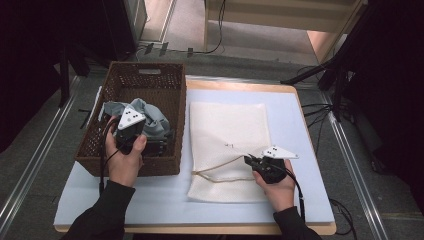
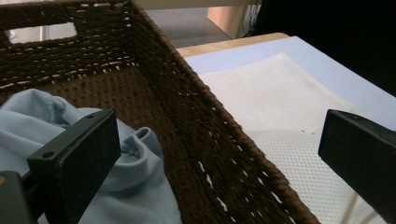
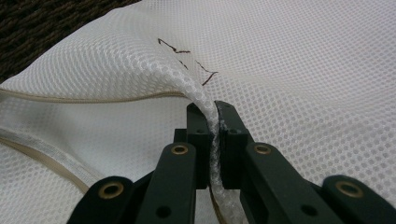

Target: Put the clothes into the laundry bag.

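Mesh laundry bag [image 1: 227, 145], white and flat, lies on the pale blue mat [image 1: 300, 115] that covers the wooden table [image 1: 240, 86], just to the right of a dark brown woven basket [image 1: 172, 95] with a cut-out handle in its far wall. The right gripper [image 1: 248, 160], held in the person's right hand [image 1: 277, 187], sits at the bag's near right part, and in the right gripper view its jaws are clamped together on a raised fold of the mesh [image 3: 205, 105], which stands up in a ridge between them. A beige drawstring [image 1: 220, 167] curves across the near part of the bag toward that gripper, and in the right gripper view a beige edge band [image 3: 93, 99] runs along the left of the lifted fold. A few small dark thread marks [image 3: 187, 58] show on the mesh just beyond the pinch. The left gripper [image 1: 131, 125], held in the person's left hand [image 1: 125, 157], is over the near part of the basket, above a crumpled light blue-grey garment [image 1: 155, 120] that lies inside it. In the left gripper view its jaws stand wide apart and hold nothing: one jaw is over the blue cloth [image 2: 130, 186], the other is out over the white bag [image 2: 280, 116], with the basket's right wall [image 2: 224, 140] running between them. Both forearms wear dark sleeves [image 1: 107, 215].
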The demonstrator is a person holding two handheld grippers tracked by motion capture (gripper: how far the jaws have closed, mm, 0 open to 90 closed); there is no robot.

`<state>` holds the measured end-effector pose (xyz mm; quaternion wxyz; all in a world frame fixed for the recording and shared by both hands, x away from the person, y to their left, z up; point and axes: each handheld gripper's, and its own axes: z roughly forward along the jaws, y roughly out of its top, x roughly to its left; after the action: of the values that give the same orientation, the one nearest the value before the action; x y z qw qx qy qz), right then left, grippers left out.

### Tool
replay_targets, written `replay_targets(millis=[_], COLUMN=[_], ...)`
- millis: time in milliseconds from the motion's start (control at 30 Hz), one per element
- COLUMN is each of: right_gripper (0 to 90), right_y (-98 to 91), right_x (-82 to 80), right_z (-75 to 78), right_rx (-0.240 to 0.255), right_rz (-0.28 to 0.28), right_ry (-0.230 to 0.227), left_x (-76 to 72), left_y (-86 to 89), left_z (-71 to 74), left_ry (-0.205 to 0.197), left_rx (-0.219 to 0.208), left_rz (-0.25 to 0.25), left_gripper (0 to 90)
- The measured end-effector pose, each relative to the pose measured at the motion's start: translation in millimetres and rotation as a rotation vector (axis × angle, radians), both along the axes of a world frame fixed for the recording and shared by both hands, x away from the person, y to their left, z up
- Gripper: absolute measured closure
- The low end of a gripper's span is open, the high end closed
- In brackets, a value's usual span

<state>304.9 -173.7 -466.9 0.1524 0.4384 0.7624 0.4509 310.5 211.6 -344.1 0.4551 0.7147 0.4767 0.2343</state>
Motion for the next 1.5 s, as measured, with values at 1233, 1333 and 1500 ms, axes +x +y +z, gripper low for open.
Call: replay_targets(millis=[1233,1333,1500], right_gripper=[86.3,86.3,86.3], right_y=[-0.3,-0.4,-0.6], right_x=[0.3,0.4,0.3], right_z=[-0.5,-0.7,-0.9], right_rx=[-0.007,-0.008,-0.01], right_rz=[0.007,0.006,0.007], right_ry=[-0.006,-0.004,-0.005], left_x=[98.6,106.5,114.8], left_y=[42.2,47.1,55.6], left_z=[-38.8,-44.6,-58.4], left_ry=[0.395,0.457,0.554], left_rx=[0.17,0.173,0.193], left_rz=[0.199,0.209,0.21], left_gripper=[0.0,0.0,0.0])
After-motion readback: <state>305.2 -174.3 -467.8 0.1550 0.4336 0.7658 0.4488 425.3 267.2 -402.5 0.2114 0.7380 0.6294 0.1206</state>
